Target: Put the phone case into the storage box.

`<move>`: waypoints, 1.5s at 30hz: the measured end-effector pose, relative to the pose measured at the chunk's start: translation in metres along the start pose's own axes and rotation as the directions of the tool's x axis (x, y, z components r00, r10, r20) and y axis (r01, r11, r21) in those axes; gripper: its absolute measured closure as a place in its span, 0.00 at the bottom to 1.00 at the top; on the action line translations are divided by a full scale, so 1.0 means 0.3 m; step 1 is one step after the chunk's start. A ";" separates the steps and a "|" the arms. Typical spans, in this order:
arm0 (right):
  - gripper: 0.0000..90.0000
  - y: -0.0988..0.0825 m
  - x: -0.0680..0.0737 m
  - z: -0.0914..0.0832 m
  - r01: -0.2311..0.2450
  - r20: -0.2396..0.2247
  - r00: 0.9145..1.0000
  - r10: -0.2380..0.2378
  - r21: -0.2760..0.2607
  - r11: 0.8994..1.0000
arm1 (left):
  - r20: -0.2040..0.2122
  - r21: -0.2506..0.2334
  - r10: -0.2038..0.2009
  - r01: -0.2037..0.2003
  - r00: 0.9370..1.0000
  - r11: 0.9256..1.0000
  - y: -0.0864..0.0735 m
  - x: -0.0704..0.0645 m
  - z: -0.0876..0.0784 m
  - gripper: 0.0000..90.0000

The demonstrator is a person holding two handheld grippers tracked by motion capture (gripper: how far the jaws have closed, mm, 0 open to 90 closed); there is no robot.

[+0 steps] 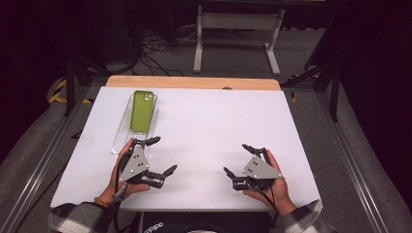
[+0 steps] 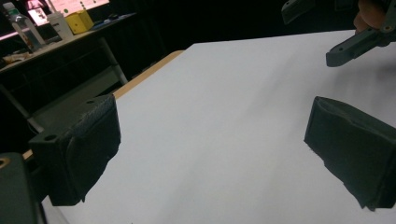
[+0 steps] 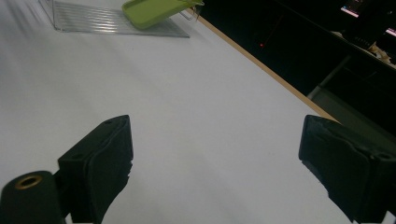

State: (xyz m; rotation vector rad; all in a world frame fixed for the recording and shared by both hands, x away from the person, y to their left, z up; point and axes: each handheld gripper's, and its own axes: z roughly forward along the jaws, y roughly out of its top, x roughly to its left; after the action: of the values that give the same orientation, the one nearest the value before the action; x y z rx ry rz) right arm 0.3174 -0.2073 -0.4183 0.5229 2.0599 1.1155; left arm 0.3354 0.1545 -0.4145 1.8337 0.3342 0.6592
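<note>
Phone case, green, is lying on a clear ribbed tray at the table's far left, its long axis running 12 to 6. Left gripper is sitting just below the tray's near end, jaws spread wide, holding nothing, the case at about 11 o'clock from it. Right gripper is resting well apart, likewise gaping and empty, so the left is nearer.

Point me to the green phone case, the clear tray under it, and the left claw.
green phone case (image 1: 143, 111), high view, middle of its back.
clear tray (image 1: 122, 133), high view, bare left part.
left claw (image 1: 162, 156), high view, midway between its open fingertips.
</note>
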 end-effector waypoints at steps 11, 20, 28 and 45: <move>0.12 -0.002 0.009 0.002 0.009 -0.016 1.000 -0.009 -0.008 1.000 | 0.005 0.036 -0.010 0.010 1.000 0.999 -0.053 -0.017 -0.023 0.05; 0.11 -0.007 0.009 -0.001 0.008 -0.028 1.000 -0.008 -0.017 1.000 | -0.016 0.049 -0.043 0.044 0.999 0.998 -0.092 -0.017 -0.057 0.05; 0.10 -0.007 0.014 -0.002 0.016 -0.030 0.999 -0.017 -0.025 1.000 | -0.026 0.077 -0.068 0.069 0.997 0.995 -0.122 -0.005 -0.079 0.04; 0.04 -0.013 0.020 0.000 0.003 -0.045 0.999 -0.004 -0.034 0.999 | -0.063 0.089 -0.141 0.146 0.988 0.985 -0.171 0.031 -0.124 0.03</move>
State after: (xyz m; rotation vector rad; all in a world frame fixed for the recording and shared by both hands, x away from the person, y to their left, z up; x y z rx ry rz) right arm 0.3135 -0.2056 -0.4239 0.4814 2.0763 1.1680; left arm 0.3256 0.2065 -0.4507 1.8623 0.5373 0.6047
